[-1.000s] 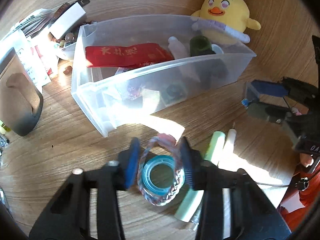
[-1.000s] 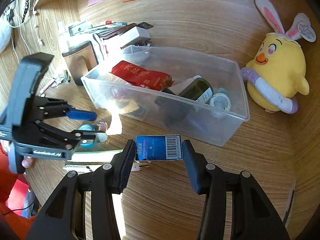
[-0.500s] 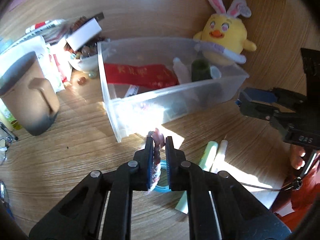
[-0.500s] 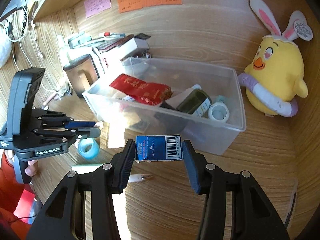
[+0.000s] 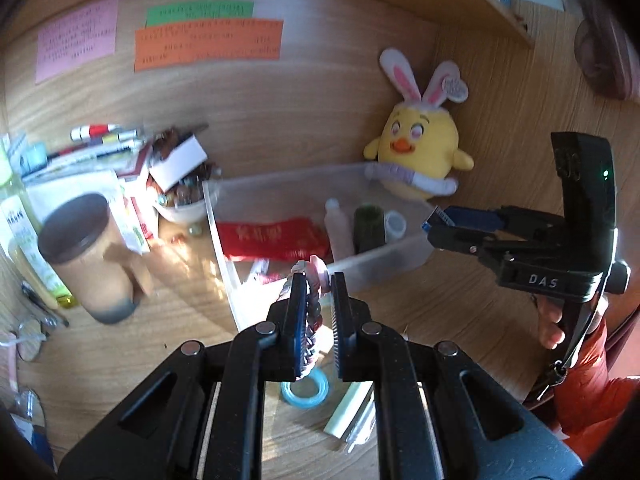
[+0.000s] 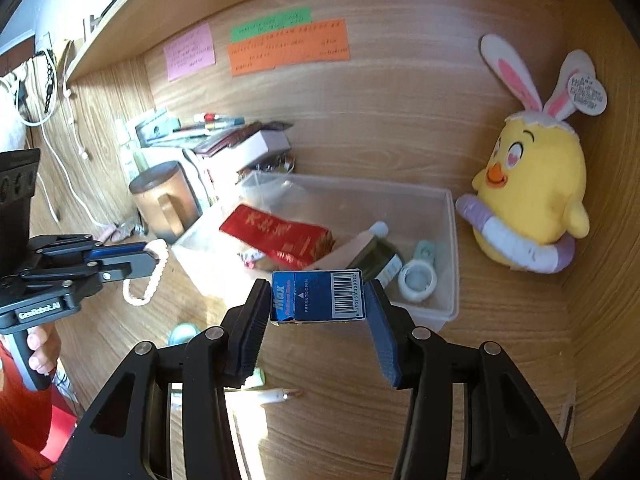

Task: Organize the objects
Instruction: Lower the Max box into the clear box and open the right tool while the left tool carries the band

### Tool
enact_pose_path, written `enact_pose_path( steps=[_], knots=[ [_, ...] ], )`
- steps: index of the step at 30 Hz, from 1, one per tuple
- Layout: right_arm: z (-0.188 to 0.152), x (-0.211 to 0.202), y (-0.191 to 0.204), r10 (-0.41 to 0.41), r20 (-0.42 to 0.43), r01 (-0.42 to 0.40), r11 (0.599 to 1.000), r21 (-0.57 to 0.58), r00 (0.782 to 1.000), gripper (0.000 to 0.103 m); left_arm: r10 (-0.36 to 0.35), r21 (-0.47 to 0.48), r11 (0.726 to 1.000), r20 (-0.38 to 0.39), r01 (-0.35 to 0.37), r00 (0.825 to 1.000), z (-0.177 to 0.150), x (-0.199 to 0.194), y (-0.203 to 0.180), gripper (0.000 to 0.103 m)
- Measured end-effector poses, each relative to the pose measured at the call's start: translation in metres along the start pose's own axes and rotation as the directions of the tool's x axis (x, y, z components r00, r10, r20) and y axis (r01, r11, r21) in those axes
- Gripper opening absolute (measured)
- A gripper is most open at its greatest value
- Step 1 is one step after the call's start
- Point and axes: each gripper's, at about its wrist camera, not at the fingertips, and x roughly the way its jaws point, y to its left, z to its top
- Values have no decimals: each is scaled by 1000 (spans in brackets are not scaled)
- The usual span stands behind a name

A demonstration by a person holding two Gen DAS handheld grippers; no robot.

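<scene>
My left gripper (image 5: 318,304) is shut on a pale braided bracelet (image 5: 310,312), which hangs in the air as a loop (image 6: 146,284) in the right wrist view. It hovers before the near corner of the clear plastic bin (image 5: 392,256). My right gripper (image 6: 318,296) is shut on a small blue box (image 6: 318,298) with a barcode, held above the bin's front wall (image 6: 424,312). The bin holds a red packet (image 6: 276,236), a dark green jar (image 6: 376,258) and a white tape roll (image 6: 418,280). A blue tape ring (image 5: 306,392) lies on the desk below my left gripper.
A pale green stick (image 5: 348,408) and a pen (image 6: 276,394) lie on the desk near the tape ring. A brown mug (image 5: 86,256), a bead bowl (image 5: 180,204) and stacked papers crowd the left. A yellow chick plush (image 6: 528,200) sits right of the bin.
The left gripper closed on the braided bracelet and lifted it off the blue tape ring. Both grippers rose; the right one kept the blue box.
</scene>
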Motion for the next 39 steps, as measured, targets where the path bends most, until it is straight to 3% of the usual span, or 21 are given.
enact_pose_path(
  steps=[13, 23, 33, 39],
  knots=[
    [31, 14, -18, -62, 25, 61, 997, 48, 998, 44, 24, -5, 1000, 34, -24, 999, 35, 23, -1, 11],
    [31, 49, -30, -105, -38, 107, 993, 52, 994, 44, 29, -22, 999, -38, -29, 999, 44, 71, 3, 11],
    [19, 80, -35, -96, -118, 102, 994, 46, 988, 44, 3, -56, 998, -146, -11, 989, 36, 115, 11, 10],
    [14, 90, -32, -105, -145, 109, 994, 18, 984, 45, 16, -41, 999, -171, -24, 985, 29, 128, 10, 11]
  ],
)
